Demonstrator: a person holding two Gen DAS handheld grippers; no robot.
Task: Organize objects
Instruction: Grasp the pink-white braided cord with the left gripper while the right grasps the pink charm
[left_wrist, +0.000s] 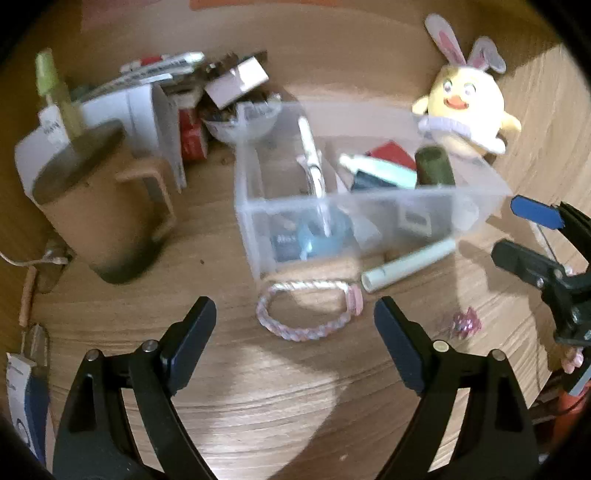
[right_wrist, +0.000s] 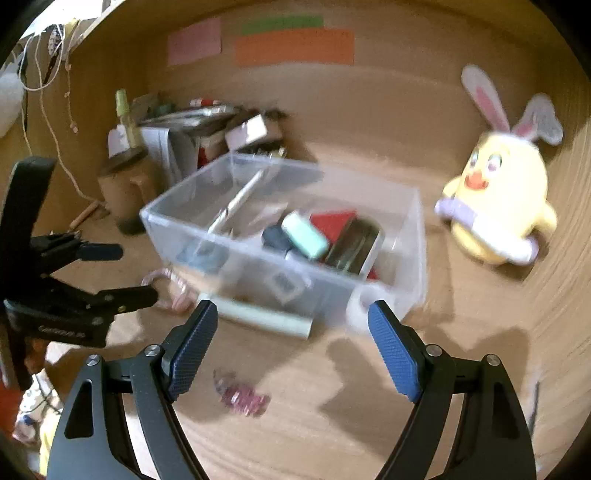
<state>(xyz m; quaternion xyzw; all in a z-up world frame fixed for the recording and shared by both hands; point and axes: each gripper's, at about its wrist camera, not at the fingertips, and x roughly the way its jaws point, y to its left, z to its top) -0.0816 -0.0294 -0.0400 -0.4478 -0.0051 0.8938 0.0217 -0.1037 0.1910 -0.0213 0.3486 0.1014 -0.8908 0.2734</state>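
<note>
A wooden table (left_wrist: 280, 387) carries everything. On it stands a clear plastic box (left_wrist: 258, 236) with small things inside: a pen (left_wrist: 309, 155), a mint green case (right_wrist: 304, 234) and a dark green tin (right_wrist: 352, 243). Behind the box sits a yellow plush chick (right_wrist: 498, 199), and to its left a brown mug (left_wrist: 99, 225). A pale tube (left_wrist: 406, 264), a pink braided bracelet (left_wrist: 303, 332) and a pink hair clip (right_wrist: 242, 398) lie in front of the box. The left gripper (left_wrist: 295, 314) and the right gripper (right_wrist: 291, 317) both have their fingers wide apart and hold nothing.
</note>
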